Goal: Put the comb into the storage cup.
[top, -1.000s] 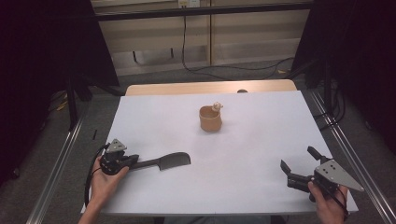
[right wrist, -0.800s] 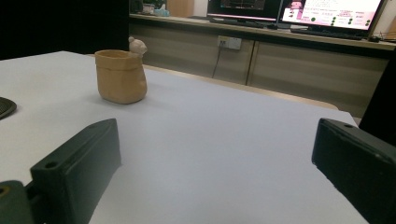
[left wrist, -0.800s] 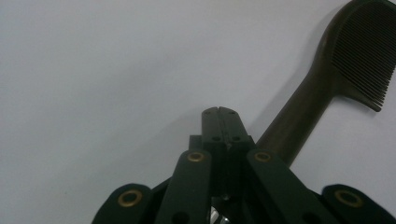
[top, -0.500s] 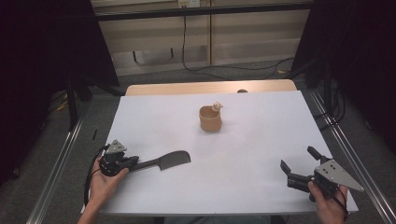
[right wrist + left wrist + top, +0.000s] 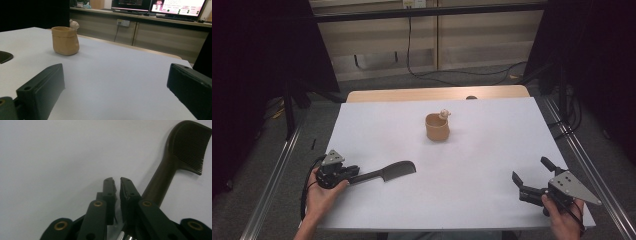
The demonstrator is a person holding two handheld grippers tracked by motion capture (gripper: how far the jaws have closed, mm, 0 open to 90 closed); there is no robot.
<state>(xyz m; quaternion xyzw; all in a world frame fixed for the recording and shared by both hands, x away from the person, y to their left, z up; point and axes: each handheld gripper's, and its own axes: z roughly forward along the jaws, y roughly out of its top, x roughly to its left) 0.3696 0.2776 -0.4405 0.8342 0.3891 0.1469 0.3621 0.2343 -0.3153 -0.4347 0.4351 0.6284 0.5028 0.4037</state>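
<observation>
A dark comb point(image 5: 397, 171) lies on the white table point(image 5: 492, 145) at the front left, handle pointing at my left gripper point(image 5: 356, 173). In the left gripper view the jaws of my left gripper point(image 5: 117, 180) stand almost together with nothing between them. The comb point(image 5: 185, 145) runs along the outside of the right jaw, its handle passing beside or under it. A tan cup point(image 5: 437, 127) with a small pale figure on its rim stands mid-table. My right gripper point(image 5: 529, 169) rests at the front right, open and holding nothing. In the right gripper view, the cup point(image 5: 65, 41) stands far ahead of that gripper point(image 5: 116, 72), to the left.
A wooden strip point(image 5: 437, 94) borders the table's far edge. Metal rails point(image 5: 582, 155) run along both sides. Cables lie on the floor behind. Monitors point(image 5: 175, 5) stand on a bench beyond the table. The comb's dark tip point(image 5: 3, 57) shows at that view's left edge.
</observation>
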